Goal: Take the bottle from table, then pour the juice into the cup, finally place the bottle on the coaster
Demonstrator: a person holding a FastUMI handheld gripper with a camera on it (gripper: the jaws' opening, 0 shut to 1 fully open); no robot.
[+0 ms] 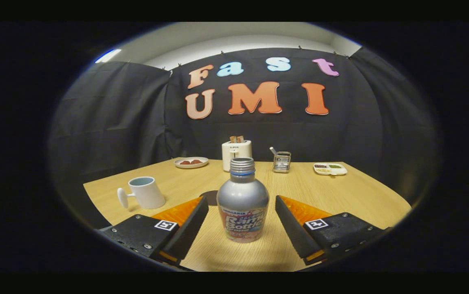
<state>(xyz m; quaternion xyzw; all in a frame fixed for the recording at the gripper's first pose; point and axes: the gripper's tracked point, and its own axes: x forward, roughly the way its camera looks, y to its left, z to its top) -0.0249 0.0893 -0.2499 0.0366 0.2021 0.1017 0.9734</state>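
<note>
A silver bottle (242,202) with a printed label and no cap stands upright on the wooden table (340,192), right between my two fingers. My gripper (242,208) is open, with a gap left on each side of the bottle, so neither finger touches it. A white cup (146,192) with its handle pointing left stands beyond the left finger. A dark round coaster (210,196) lies flat just behind the bottle, partly hidden by the left fingertip and the bottle.
At the table's far side stand a white toaster (236,154) with bread in it, a plate (191,162) with red food to its left, a small wire rack (282,161) and a divided dish (330,168) to its right. Black cloth walls close the booth.
</note>
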